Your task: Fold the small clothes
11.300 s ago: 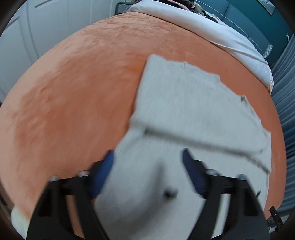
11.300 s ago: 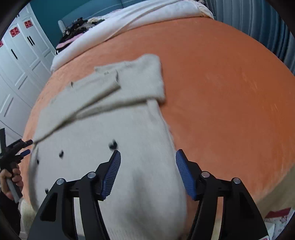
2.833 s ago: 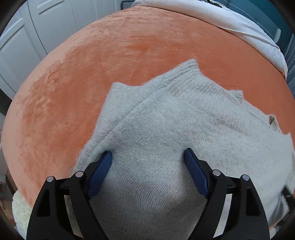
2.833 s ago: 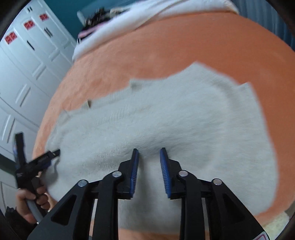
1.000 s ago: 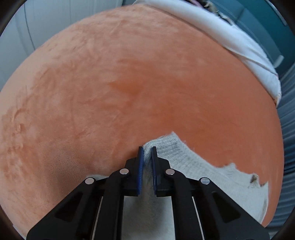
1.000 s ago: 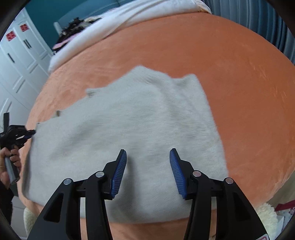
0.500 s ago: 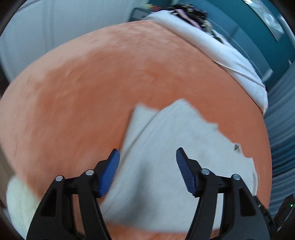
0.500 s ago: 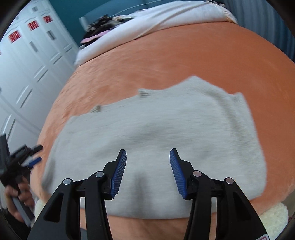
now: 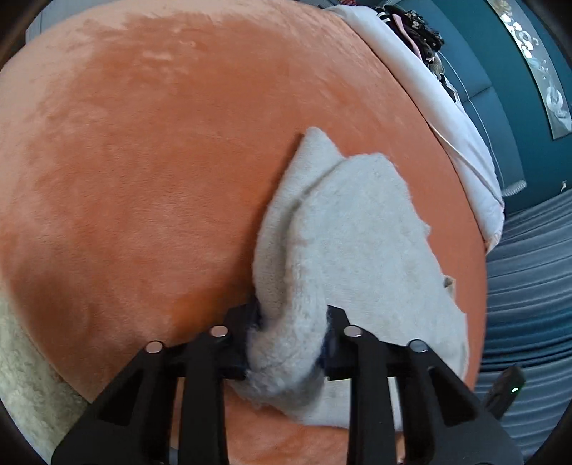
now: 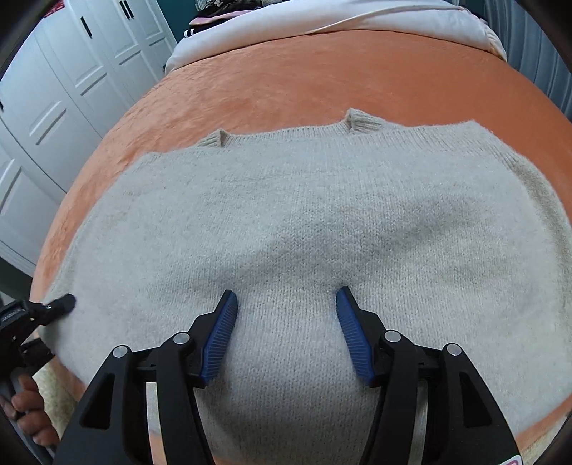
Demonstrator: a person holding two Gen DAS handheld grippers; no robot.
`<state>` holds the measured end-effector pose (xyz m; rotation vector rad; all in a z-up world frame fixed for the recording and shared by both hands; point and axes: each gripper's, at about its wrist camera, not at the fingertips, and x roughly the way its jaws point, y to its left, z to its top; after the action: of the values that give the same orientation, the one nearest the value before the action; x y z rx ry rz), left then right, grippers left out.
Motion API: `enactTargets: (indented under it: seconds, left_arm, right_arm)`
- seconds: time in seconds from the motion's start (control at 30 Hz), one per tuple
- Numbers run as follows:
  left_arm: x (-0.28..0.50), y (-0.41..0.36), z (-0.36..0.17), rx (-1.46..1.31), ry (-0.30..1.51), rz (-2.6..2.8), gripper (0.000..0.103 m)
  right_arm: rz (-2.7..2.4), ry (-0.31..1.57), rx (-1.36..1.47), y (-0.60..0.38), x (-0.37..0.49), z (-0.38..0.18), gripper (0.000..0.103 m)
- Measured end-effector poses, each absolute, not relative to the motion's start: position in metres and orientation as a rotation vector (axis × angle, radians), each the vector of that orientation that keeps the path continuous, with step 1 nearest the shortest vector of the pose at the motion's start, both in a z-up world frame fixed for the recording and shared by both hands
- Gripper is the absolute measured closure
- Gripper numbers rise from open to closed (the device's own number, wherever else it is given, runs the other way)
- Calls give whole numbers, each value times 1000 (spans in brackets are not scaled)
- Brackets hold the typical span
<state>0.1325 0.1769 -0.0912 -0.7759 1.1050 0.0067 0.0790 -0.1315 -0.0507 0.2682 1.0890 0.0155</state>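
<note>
A folded beige knit sweater (image 9: 357, 232) lies on the orange blanket (image 9: 143, 143). My left gripper (image 9: 291, 314) is at the sweater's near left edge. Its jaws are closing, with a thick bunch of the knit squeezed between them and most of both pads hidden by it. In the right wrist view the sweater (image 10: 304, 200) fills the middle, two ribbed cuffs poking out at its far edge. My right gripper (image 10: 284, 304) hovers low over the sweater's near part. Its jaws are opening, blue pads apart, and they grip nothing. The left gripper (image 10: 53, 306) shows at the sweater's left edge.
A white duvet (image 10: 321, 21) with dark clothes piled on it lies across the far end of the bed. White wardrobe doors (image 10: 53, 89) stand on the left, grey-blue curtains (image 9: 529, 286) on the right. A hand (image 10: 32, 418) holds the left gripper. A cream fleece (image 9: 21, 375) edges the bed.
The left jaws stood wide over the sweater half a second ago and now pinch its left edge. The right gripper has come closer to the sweater and its jaws stand wider.
</note>
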Motion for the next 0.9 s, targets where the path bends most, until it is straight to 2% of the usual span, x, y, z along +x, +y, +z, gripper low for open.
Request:
enactTargets:
  seconds: [0.07,0.27,0.4,0.53,0.63,0.73,0.77,0.8,0.83,0.87,0.9]
  left_arm:
    - [136,172,-70,-768,1053,-37,84]
    - [131,77,62,-542,839,-318,86]
    - [115,-25,109,-340,769,-521,86]
    - [101,-125,91,-213,833,-678,85]
    - [92,-192,33,-30,922,-697,81]
    - [79,-208,-16,59,1036,-643,78]
    - [74,-199,-16,26,1035,-644,67]
    - [67,-190,-12,20,1014,-620,38]
    - [59,-177,-7,29,985,-587,24]
    - [51,-164,0,33,946,-569,12]
    - [42,-150,7,49,902,-562,11]
  right_arm:
    - [56,1077,282,-135,80,-53,36]
    - [56,1024,282,-140,62,-35,38]
    - [17,910,438,-182,10,-6,37]
    - [-84,890,546,-243,-48,-1,36]
    - [-189,883,635,-292,-94,-5,35]
    - [-257,878,707,-322,-122,-11,35]
    - [-269,878,725,-330,-129,-11,34]
    - [-266,869,741,-336,-134,-10,34]
    - [-256,855,758,-340,-137,-7,34]
    - [-236,836,783,-343,-137,-4,33]
    - [-210,820,807,-345,-135,-2,31]
